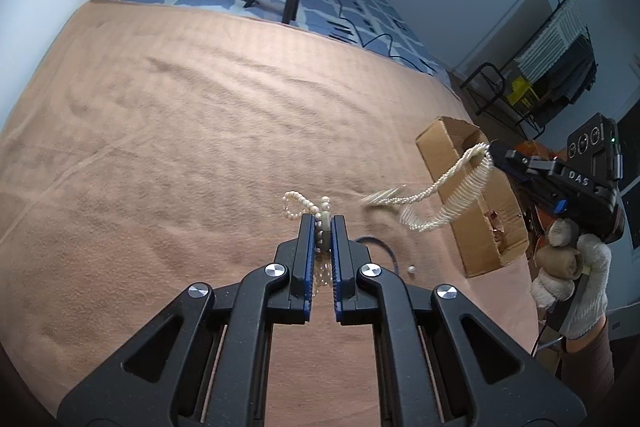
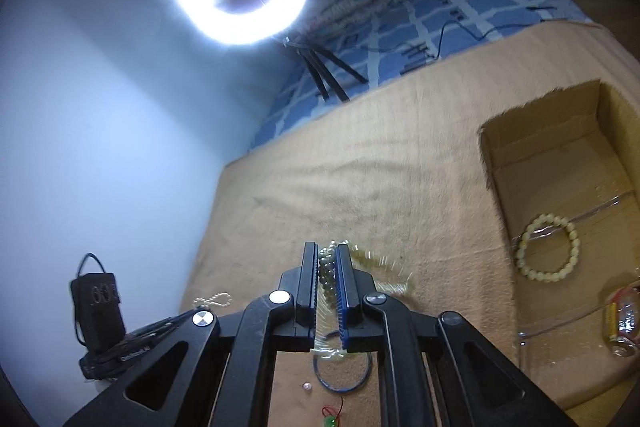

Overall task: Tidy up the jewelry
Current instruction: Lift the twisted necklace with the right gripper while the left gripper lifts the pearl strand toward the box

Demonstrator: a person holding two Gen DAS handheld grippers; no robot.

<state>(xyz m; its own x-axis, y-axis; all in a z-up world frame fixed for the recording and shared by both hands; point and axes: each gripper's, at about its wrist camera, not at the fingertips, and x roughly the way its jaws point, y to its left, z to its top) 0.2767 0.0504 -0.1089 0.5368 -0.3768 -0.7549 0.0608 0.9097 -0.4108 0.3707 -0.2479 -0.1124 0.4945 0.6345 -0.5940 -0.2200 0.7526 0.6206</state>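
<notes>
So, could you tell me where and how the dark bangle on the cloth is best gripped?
The bangle lies flat on the cloth as a thin open hoop, so I would come straight down and pinch its rim, one finger inside and one outside. The near arc in the right wrist view looks freest; a loose bead lies just to its left.

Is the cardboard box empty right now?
No, the right wrist view shows a beaded bracelet already lying inside the cardboard box.
</notes>
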